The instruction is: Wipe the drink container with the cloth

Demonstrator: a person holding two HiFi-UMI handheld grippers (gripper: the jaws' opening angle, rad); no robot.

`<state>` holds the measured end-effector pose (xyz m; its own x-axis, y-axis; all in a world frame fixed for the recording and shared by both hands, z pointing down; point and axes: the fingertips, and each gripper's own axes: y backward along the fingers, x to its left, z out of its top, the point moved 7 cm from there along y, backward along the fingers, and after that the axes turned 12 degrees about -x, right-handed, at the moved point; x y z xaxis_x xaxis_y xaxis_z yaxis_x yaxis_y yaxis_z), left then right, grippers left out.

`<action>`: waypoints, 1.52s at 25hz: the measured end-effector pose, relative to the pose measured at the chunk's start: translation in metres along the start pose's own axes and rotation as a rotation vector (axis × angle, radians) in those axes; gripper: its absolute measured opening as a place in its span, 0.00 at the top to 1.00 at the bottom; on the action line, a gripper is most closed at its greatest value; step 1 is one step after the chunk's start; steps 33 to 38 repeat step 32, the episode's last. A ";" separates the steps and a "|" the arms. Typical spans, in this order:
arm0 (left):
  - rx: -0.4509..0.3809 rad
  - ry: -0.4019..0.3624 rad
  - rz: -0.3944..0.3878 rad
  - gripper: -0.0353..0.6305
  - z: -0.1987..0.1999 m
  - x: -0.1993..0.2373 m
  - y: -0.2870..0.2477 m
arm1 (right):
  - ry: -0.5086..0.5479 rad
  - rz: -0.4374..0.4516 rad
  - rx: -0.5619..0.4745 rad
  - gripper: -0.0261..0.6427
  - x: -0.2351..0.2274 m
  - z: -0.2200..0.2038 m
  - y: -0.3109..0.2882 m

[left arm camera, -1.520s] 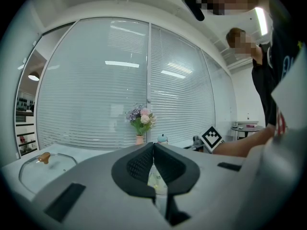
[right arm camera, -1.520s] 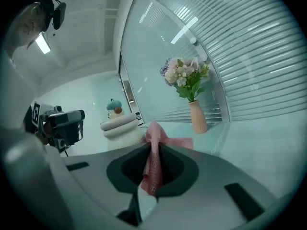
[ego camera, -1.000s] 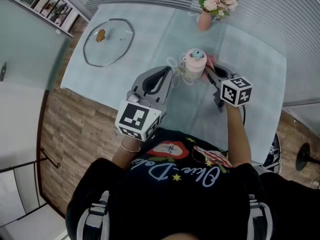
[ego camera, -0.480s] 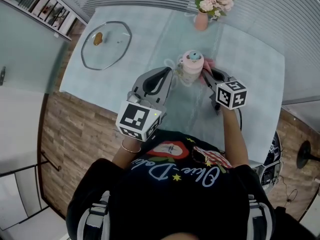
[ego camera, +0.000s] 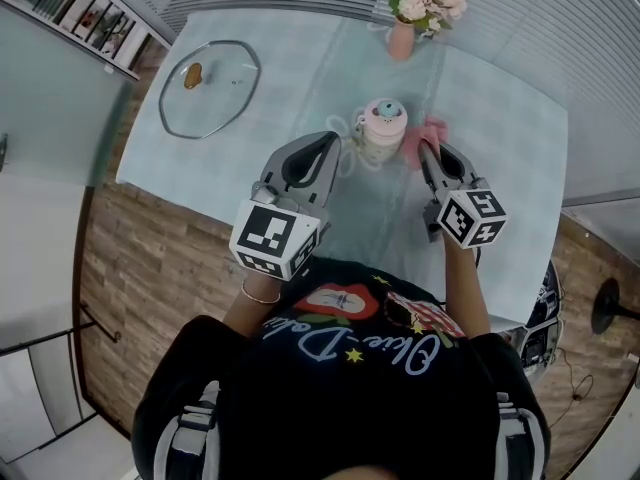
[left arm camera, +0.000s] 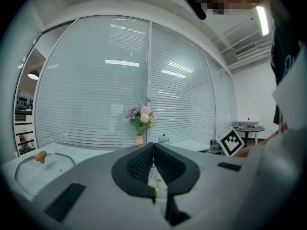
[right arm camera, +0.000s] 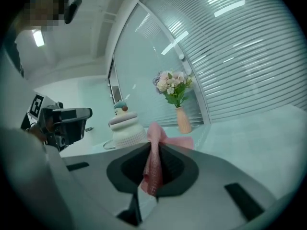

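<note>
The drink container (ego camera: 383, 128), a pale ribbed cup with a pink lid and a teal knob, stands on the table's middle strip. My left gripper (ego camera: 334, 141) sits at its left side, jaws closed on the cup's clear strap (ego camera: 347, 158); in the left gripper view (left arm camera: 153, 145) the pads meet, with something pale just below them. My right gripper (ego camera: 426, 149) is just right of the cup, shut on a pink cloth (ego camera: 428, 131). In the right gripper view the cloth (right arm camera: 153, 164) hangs between the jaws (right arm camera: 154, 146), a little apart from the container (right arm camera: 127, 131).
A pink vase of flowers (ego camera: 403, 38) stands at the table's far edge behind the cup. A glass pan lid (ego camera: 208, 86) lies at the far left of the table (ego camera: 500, 138). Window blinds run along the far side, and wood floor lies to the left.
My right gripper has drawn back and rightward with the cloth, off the container's side where it was pressed. The left gripper has stayed in place.
</note>
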<state>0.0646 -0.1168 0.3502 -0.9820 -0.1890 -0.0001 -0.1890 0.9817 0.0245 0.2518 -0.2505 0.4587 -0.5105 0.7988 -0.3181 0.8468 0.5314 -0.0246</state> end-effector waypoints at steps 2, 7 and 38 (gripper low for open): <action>-0.001 0.001 0.002 0.94 0.000 0.001 0.000 | 0.002 -0.002 -0.024 0.92 0.004 0.004 0.004; -0.006 0.002 0.007 0.94 0.001 0.003 0.003 | 0.018 0.005 -0.052 0.92 0.012 0.010 0.009; -0.013 0.005 -0.003 0.94 0.002 0.000 0.007 | 0.039 0.019 -0.084 0.92 0.027 0.023 0.019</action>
